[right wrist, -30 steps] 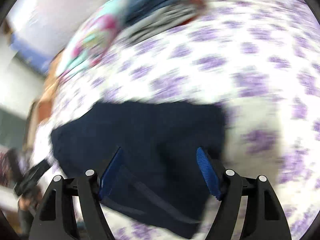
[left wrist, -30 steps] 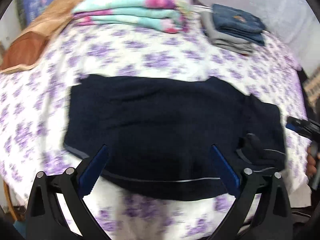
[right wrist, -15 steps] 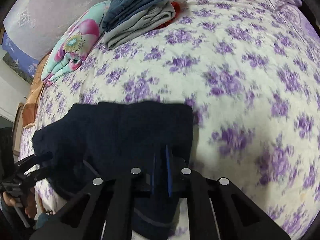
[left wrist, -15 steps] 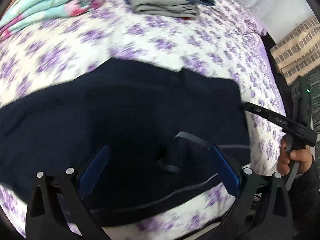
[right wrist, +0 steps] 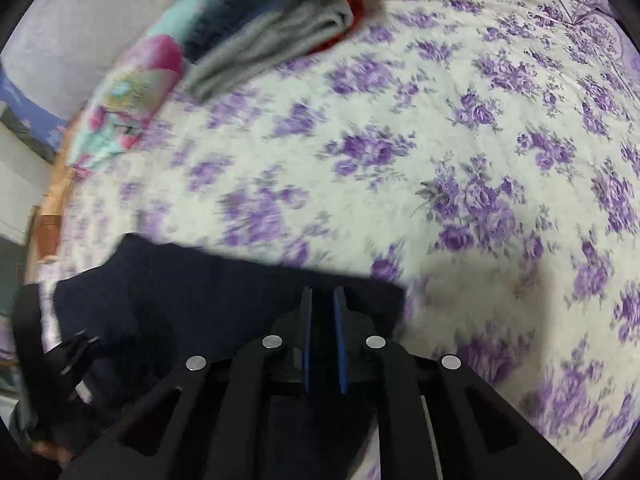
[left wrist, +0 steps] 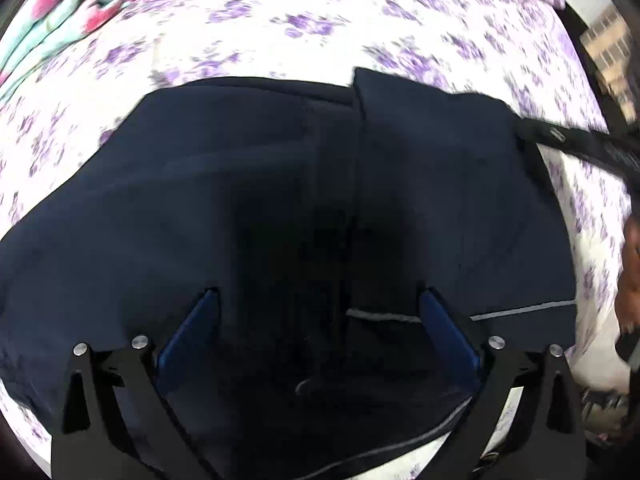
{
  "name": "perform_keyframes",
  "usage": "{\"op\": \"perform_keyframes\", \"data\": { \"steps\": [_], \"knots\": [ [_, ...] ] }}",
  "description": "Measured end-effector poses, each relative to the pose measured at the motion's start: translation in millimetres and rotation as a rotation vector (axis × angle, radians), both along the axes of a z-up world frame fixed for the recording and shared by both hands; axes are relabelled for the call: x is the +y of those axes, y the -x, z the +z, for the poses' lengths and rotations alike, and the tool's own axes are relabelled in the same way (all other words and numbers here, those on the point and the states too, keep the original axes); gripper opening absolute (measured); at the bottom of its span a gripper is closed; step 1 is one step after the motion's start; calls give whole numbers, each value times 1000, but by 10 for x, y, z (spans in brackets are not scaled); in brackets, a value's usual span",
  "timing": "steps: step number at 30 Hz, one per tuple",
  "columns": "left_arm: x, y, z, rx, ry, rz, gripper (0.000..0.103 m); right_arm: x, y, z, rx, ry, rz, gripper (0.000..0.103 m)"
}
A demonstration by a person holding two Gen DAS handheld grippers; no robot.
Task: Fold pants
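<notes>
The left claw [left wrist: 318, 312] hangs steeply over the dark navy pants [left wrist: 280, 200], its two blue pads spread wide and released, with nothing pinched between them. Directly below and ahead of it the pants lie spread flat on the bed [left wrist: 320, 28], filling most of the left wrist view. A pale grey trim line [left wrist: 520, 311] runs along the fabric just to the right of the claw's right pad, and a fold edge runs straight away from the claw through the middle of the cloth. Beyond the pants, far ahead and to the left of this claw, a turquoise and pink folded blanket [left wrist: 72, 12] sits on the purple-flowered sheet.

To the right of the left claw, the right claw [right wrist: 322, 300] comes in from the edge. Its jaws are nearly together and just easing apart, and the far right edge of the pants sits pinched between its blue pads. Ahead of it the flowered sheet is bare. Far ahead and to its left lies a stack of folded clothes [right wrist: 272, 52], grey beneath denim, with the blanket just to the left of that.
</notes>
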State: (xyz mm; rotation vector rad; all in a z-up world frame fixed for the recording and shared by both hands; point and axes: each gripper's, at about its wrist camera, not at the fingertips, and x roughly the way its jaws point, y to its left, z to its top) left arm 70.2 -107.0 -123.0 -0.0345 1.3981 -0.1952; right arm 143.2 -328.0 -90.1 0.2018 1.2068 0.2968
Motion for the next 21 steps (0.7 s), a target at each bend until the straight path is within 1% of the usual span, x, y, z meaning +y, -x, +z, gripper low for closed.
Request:
{"op": "perform_keyframes", "data": {
  "steps": [1,2,3,4,5,7,8,9,10,12,13,14,15,17,18,19,20,21],
  "knots": [
    [37,14,26,-4,9,11,98,-6,118,83,-4,-20,22,13],
    [79,34,43,-11,14,19,98,11,256,146,-2,-60,65,15],
    [107,43,33,-12,7,27,98,28,359,155,10,-84,102,24],
    [142,50,0,-9,5,35,98,76,480,135,30,-90,143,31],
    [169,56,-37,-7,18,38,98,124,593,73,56,-64,182,40],
    [155,59,-64,-16,21,32,99,211,821,-176,112,81,257,41],
    [139,62,-67,-15,17,22,99,187,903,-278,120,111,266,42],
    [116,71,-58,-16,2,10,99,147,926,-265,109,90,248,42],
    [108,80,-37,-16,-6,6,99,98,922,-233,118,63,218,41],
    [153,103,23,-13,1,17,99,37,887,-139,130,30,180,43],
    [230,136,92,-30,15,33,98,9,871,-79,120,19,171,44],
    [317,175,165,-53,31,49,98,-26,856,5,95,13,154,48],
    [394,206,222,-71,44,63,98,-60,850,54,75,9,133,56],
    [713,332,393,-124,90,134,98,-155,800,127,51,-7,56,59],
    [844,380,439,-138,101,166,98,-174,776,128,50,-24,31,59],
    [1059,459,494,-154,108,221,98,-182,757,153,43,-40,13,59],
    [1163,499,522,-160,107,253,98,-145,738,186,24,-52,13,59],
    [1397,596,555,-169,100,316,98,-56,712,216,5,-51,34,60]
  ]
}}
